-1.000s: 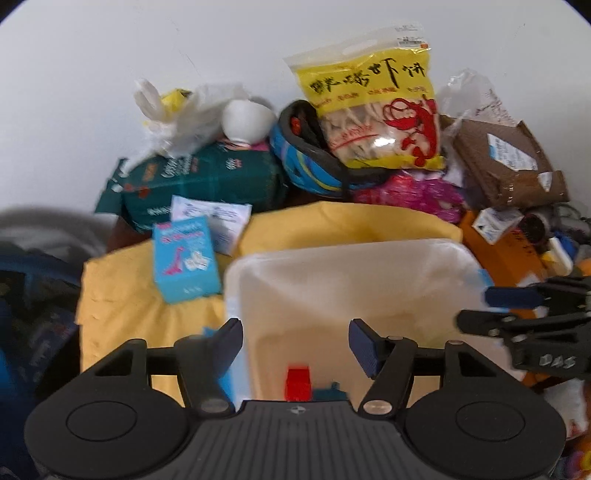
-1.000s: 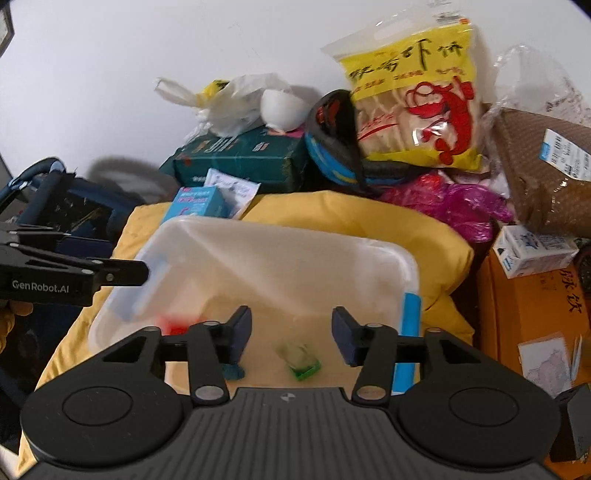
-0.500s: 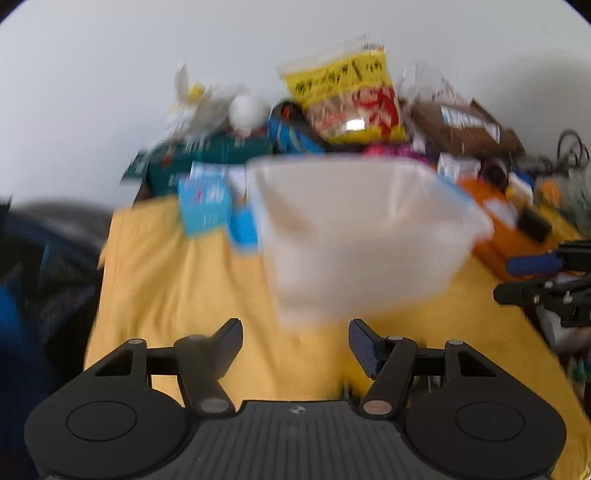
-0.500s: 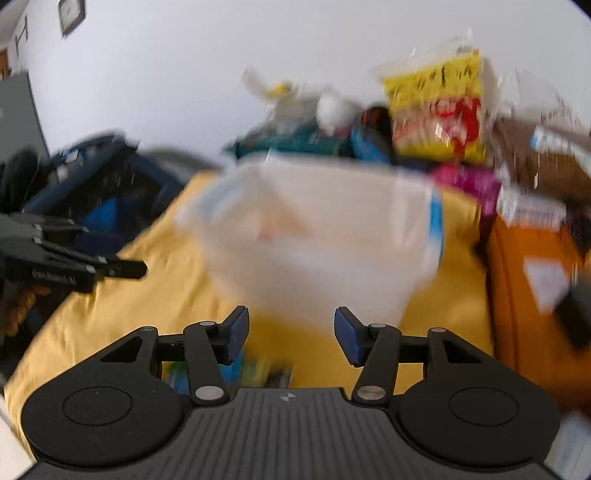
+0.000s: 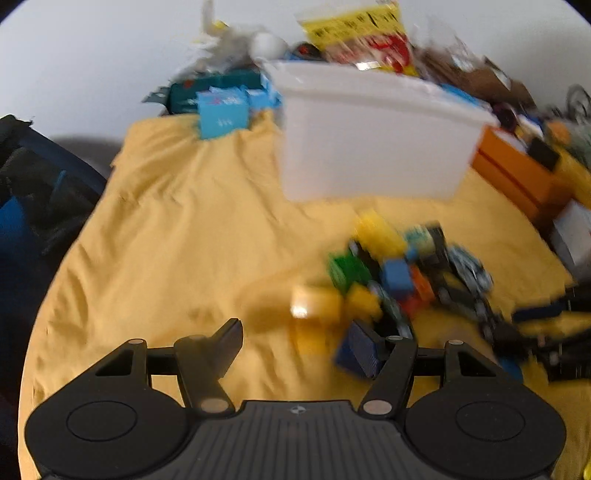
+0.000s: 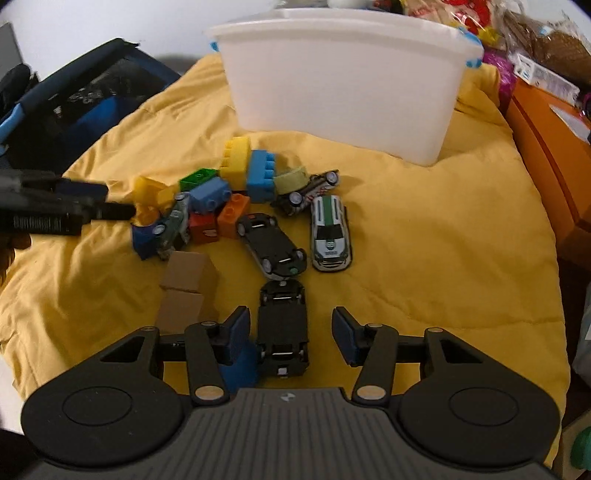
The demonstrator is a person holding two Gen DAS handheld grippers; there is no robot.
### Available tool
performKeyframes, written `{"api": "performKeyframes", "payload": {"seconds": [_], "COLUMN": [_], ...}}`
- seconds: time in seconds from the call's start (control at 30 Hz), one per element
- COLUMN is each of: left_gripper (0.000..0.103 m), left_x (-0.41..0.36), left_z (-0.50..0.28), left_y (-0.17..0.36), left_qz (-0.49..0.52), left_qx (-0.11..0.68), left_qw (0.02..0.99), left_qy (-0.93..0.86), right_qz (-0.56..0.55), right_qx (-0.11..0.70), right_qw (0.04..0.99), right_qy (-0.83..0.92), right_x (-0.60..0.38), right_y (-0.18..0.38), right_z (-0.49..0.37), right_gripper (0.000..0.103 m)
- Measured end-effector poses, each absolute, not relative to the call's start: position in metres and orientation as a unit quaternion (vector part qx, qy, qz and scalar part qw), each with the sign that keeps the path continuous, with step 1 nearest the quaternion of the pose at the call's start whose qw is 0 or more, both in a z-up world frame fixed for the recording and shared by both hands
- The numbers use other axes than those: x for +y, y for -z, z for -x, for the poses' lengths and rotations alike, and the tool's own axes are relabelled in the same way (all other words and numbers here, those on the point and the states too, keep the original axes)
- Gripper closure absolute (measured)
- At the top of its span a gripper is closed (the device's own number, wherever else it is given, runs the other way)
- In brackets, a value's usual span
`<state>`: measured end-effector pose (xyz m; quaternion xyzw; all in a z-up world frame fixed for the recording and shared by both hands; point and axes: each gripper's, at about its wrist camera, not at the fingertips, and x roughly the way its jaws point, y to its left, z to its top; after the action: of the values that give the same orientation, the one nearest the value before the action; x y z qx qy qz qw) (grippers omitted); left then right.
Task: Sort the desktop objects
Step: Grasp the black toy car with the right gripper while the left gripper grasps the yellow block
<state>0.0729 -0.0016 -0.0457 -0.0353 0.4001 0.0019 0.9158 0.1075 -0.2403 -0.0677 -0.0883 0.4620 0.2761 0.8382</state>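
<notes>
A white plastic bin (image 6: 343,85) stands on the yellow cloth (image 6: 424,240). In front of it lies a pile of toy bricks (image 6: 236,177) and toy cars: a white-and-green car (image 6: 330,229) upright and a black car (image 6: 271,243) on its roof. Two brown blocks (image 6: 188,284) sit nearer. My right gripper (image 6: 290,328) is open, low over the cloth, with another overturned black car (image 6: 282,314) lying between its fingers. My left gripper (image 5: 295,339) is open and holds nothing; a yellow block (image 5: 314,306) lies just ahead of it. The left wrist view is blurred.
An orange box (image 6: 546,147) borders the cloth on the right and a dark blue bag (image 6: 74,99) on the left. Snack bags (image 5: 354,33), a light blue carton (image 5: 221,112) and other clutter are stacked behind the bin against the wall.
Both grippers have drawn back and down from over the bin. The bin now shows from the side, and the pile of bricks and cars has come into view.
</notes>
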Motion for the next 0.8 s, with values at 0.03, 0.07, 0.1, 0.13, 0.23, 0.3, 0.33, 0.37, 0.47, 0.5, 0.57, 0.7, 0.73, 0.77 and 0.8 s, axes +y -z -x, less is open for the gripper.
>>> {"api": "performKeyframes", "payload": {"seconds": [0.03, 0.07, 0.1, 0.13, 0.23, 0.3, 0.33, 0.37, 0.47, 0.5, 0.57, 0.7, 0.73, 0.77, 0.8], "left_gripper": [0.036, 0.036, 0.036, 0.036, 0.036, 0.036, 0.036, 0.036, 0.048, 0.056, 0.060, 0.061, 0.061, 0.061, 0.061], "left_x": [-0.002, 0.000, -0.001, -0.003, -0.008, -0.009, -0.009, -0.011, -0.016, -0.016, -0.016, -0.014, -0.014, -0.013, -0.012], "left_z": [-0.076, -0.082, -0.086, -0.089, -0.095, -0.097, -0.098, -0.099, -0.099, -0.099, -0.099, -0.098, -0.098, -0.096, -0.095], "left_y": [0.047, 0.047, 0.049, 0.051, 0.056, 0.057, 0.058, 0.059, 0.061, 0.062, 0.064, 0.062, 0.061, 0.059, 0.056], "left_qz": [0.036, 0.035, 0.032, 0.028, 0.020, 0.023, 0.022, 0.021, 0.009, 0.007, 0.007, 0.013, 0.011, 0.010, 0.013], "left_qx": [0.402, 0.406, 0.407, 0.409, 0.413, 0.412, 0.412, 0.415, 0.419, 0.422, 0.427, 0.422, 0.419, 0.415, 0.412], "left_qw": [0.915, 0.913, 0.913, 0.912, 0.910, 0.911, 0.910, 0.909, 0.907, 0.905, 0.902, 0.905, 0.906, 0.908, 0.909], "left_qy": [-0.005, -0.001, 0.008, 0.014, 0.030, 0.030, 0.030, 0.031, 0.048, 0.055, 0.061, 0.063, 0.062, 0.060, 0.058], "right_qz": [0.089, 0.091, 0.091, 0.091, 0.097, 0.096, 0.098, 0.102, 0.115, 0.114, 0.109, 0.095, 0.091, 0.086, 0.081], "right_qx": [0.466, 0.469, 0.469, 0.466, 0.464, 0.464, 0.464, 0.461, 0.453, 0.454, 0.453, 0.446, 0.443, 0.441, 0.439], "right_qw": [0.836, 0.835, 0.835, 0.837, 0.837, 0.836, 0.836, 0.836, 0.836, 0.835, 0.837, 0.844, 0.846, 0.848, 0.851], "right_qy": [-0.274, -0.274, -0.273, -0.272, -0.275, -0.275, -0.275, -0.278, -0.287, -0.289, -0.288, -0.283, -0.281, -0.280, -0.278], "right_x": [-0.239, -0.240, -0.240, -0.239, -0.237, -0.237, -0.237, -0.236, -0.234, -0.235, -0.236, -0.243, -0.244, -0.246, -0.248], "right_y": [0.070, 0.074, 0.076, 0.077, 0.078, 0.077, 0.077, 0.076, 0.074, 0.074, 0.073, 0.067, 0.065, 0.062, 0.060], "right_z": [-0.109, -0.108, -0.108, -0.107, -0.106, -0.107, -0.107, -0.106, -0.103, -0.102, -0.102, -0.101, -0.101, -0.102, -0.103], "right_gripper": [0.055, 0.055, 0.055, 0.055, 0.055, 0.055, 0.056, 0.058, 0.070, 0.070, 0.070, 0.070, 0.070, 0.070, 0.070]}}
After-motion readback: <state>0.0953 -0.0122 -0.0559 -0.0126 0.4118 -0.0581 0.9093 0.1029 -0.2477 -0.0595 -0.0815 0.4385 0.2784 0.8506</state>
